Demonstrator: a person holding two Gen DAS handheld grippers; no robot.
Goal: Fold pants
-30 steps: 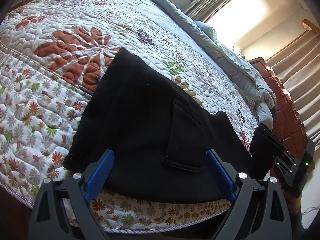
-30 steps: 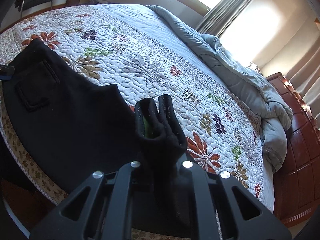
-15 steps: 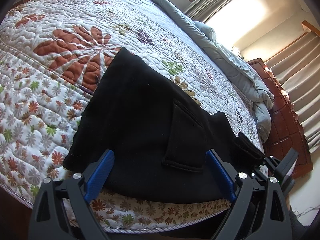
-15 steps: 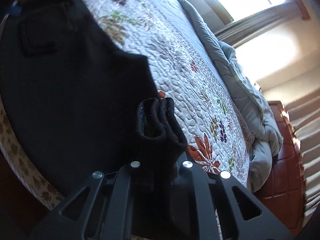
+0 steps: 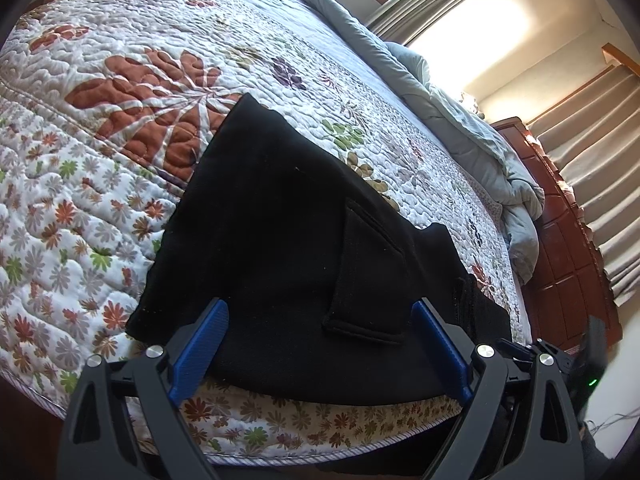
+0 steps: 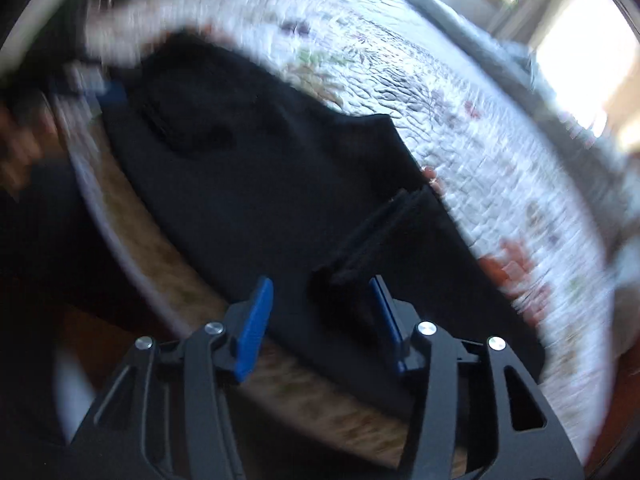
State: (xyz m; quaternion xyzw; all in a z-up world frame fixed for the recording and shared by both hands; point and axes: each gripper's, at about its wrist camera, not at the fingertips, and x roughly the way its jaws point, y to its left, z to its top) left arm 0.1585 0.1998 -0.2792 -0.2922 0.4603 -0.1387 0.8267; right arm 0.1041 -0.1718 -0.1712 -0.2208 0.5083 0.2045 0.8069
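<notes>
Your right hand-held gripper [image 6: 320, 312] is opening now: half a second ago its blue pads were clamped on a thick bunched fold of the black fabric pants [image 5: 280, 240], and now the pads stand apart with that fold lying loose between them, touching neither as far as the blur lets you see. The fold [image 6: 372, 236] rests on top of the rest of the garment, near the bed's edge. So the piece you carried over is released, and this fold step looks finished.

Your left hand-held gripper [image 5: 320, 344] is wide apart and holds nothing; it hovers over the near edge of the pants, by the sewn back pocket [image 5: 368, 272].

The pants lie flat on the white quilted bedspread with red and green flowers [image 5: 100, 208], at the near side of the bed. A grey duvet [image 5: 460, 120] is bunched along the far side.
</notes>
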